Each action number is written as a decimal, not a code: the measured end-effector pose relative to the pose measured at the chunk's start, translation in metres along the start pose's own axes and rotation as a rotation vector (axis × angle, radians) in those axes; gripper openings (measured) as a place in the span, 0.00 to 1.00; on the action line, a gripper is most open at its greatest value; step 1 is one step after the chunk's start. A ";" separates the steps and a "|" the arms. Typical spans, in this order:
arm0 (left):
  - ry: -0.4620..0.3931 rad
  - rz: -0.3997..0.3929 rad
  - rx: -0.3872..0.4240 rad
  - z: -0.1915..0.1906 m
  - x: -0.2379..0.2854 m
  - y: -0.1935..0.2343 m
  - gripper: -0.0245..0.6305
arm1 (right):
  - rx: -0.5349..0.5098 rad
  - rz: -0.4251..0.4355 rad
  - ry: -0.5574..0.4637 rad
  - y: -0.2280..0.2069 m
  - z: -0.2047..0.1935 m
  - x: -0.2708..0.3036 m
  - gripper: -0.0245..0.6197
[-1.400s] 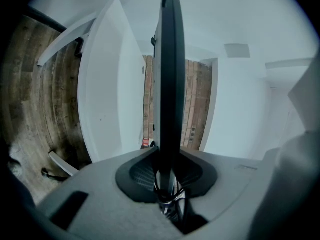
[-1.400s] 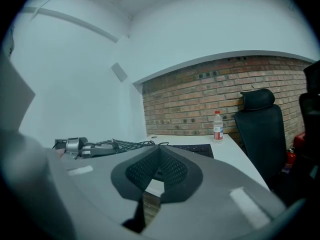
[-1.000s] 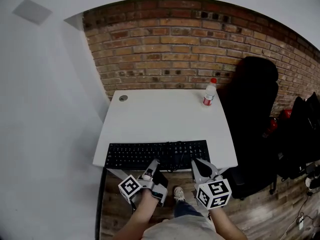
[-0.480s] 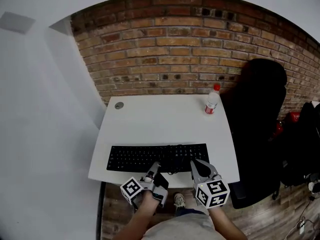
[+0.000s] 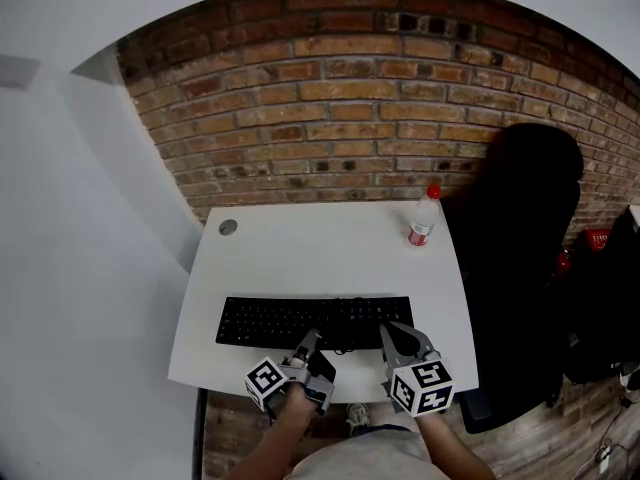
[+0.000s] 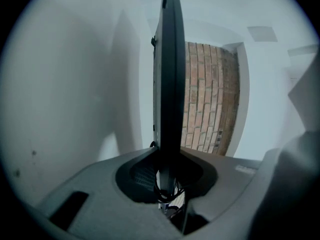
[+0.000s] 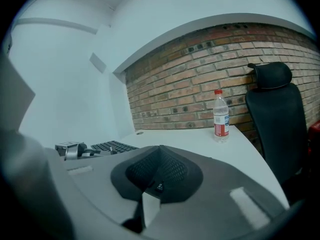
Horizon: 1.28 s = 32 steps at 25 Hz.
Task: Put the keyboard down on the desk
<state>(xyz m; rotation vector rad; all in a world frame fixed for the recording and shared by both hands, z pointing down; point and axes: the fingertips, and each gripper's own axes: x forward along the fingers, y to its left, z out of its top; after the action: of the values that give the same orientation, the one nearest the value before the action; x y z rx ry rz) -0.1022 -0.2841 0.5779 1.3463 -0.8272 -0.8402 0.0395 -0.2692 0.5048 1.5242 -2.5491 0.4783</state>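
Brick wall point(image 5: 340, 98) at the back, white wall point(image 5: 80, 248) on the left. White tabletop point(image 5: 320, 253) pushed against the brick. Black office chair point(image 5: 520, 268) just beside the tabletop's right edge.

Black keyboard point(image 5: 300, 320) sits over the near part of the tabletop, long side parallel to the near edge, keys up. Can't tell if it rests flat or hangs just above the surface.

Left hand-held gripper point(image 5: 308, 340) comes in from the near side, roughly at the keyboard's middle. It is turned on its side. In the left gripper view the jaws are clamped on the keyboard's front edge, and the slab runs edge-on straight out from between them.

Right hand-held gripper point(image 5: 392, 330) is at the keyboard's near edge by its right end, contact unclear. In the right gripper view its jaws are closed together with nothing between them.

Clear plastic bottle point(image 5: 422, 218), red cap and red label, stands upright at the far right corner, well apart from the keyboard. Small round grommet point(image 5: 228, 227) at the far left corner.
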 end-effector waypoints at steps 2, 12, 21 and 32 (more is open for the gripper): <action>-0.001 0.009 -0.005 0.003 0.008 0.006 0.14 | 0.003 0.000 0.012 -0.007 -0.001 0.007 0.05; -0.003 0.048 -0.017 0.013 0.042 0.022 0.14 | 0.013 0.025 0.048 -0.031 -0.001 0.041 0.05; -0.016 0.095 -0.034 0.019 0.049 0.035 0.15 | 0.033 0.049 0.057 -0.035 0.001 0.053 0.05; -0.009 0.133 -0.077 0.023 0.048 0.041 0.15 | 0.050 0.063 0.066 -0.029 -0.004 0.058 0.05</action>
<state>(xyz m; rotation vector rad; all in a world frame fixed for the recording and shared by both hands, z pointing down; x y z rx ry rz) -0.0987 -0.3358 0.6215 1.2074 -0.8729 -0.7662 0.0366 -0.3286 0.5306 1.4225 -2.5593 0.5952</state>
